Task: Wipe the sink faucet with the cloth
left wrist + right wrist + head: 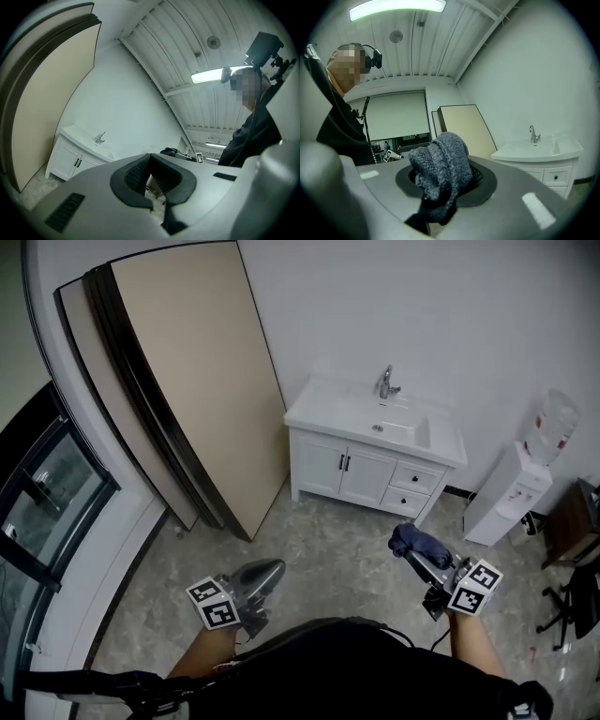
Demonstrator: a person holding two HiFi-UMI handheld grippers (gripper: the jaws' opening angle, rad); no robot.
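Observation:
A chrome faucet (386, 382) stands at the back of a white sink (398, 430) on a white vanity cabinet across the room. It shows small in the left gripper view as the faucet (100, 137) and in the right gripper view as the faucet (533, 133). My right gripper (419, 553) is shut on a bunched blue-grey knitted cloth (412, 541), which fills the jaws as the cloth (440, 166) in the right gripper view. My left gripper (265, 574) is shut and holds nothing, its pads meeting at the tips (149, 158). Both grippers are held low, well short of the vanity.
Large beige panels (202, 371) lean against the wall to the vanity's left. A white water dispenser (514, 491) with a bottle stands to its right, and a dark chair (581, 592) further right. Grey tiled floor (328, 549) lies between me and the cabinet.

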